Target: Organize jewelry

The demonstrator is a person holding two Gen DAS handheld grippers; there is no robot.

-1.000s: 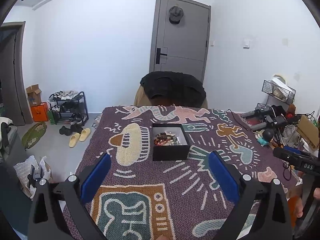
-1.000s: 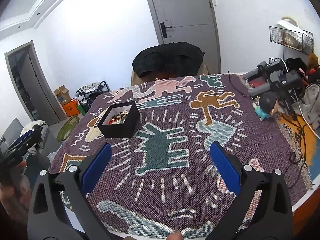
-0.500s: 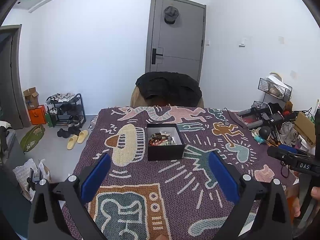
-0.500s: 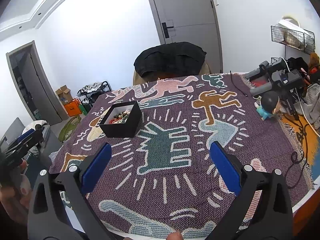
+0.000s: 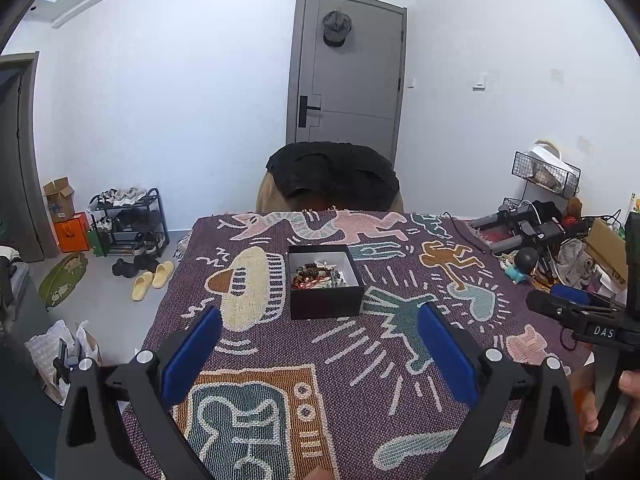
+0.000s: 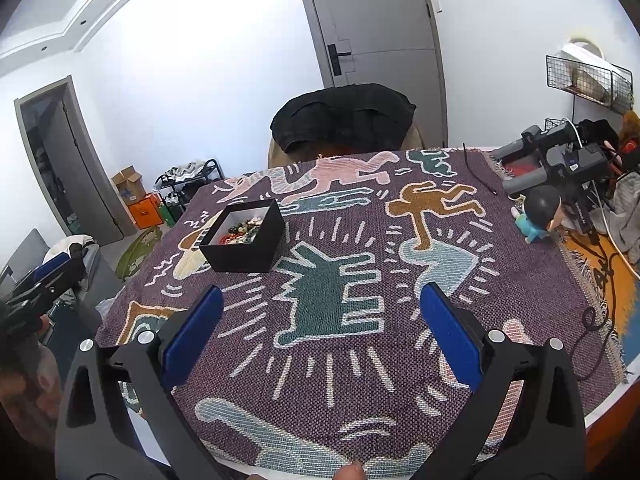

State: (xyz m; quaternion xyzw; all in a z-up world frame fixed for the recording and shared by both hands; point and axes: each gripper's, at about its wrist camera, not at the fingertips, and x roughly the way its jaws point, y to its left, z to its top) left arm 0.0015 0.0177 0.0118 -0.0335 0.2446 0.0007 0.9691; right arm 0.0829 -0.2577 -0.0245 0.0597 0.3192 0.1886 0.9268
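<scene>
An open black box with a white lining holds a tangle of bead jewelry. It sits on the patterned purple blanket covering the table, left of centre. It also shows in the right wrist view, at the upper left. My left gripper is open and empty, held above the near part of the table, short of the box. My right gripper is open and empty, above the near middle of the blanket, to the right of the box.
A chair with a black jacket stands at the table's far edge. A small figurine and black devices with cables crowd the table's right side. A shoe rack stands on the floor at the left.
Both grippers have drawn back and tilted up slightly, so the box looks a little farther and the door shows more. Both stay open.
</scene>
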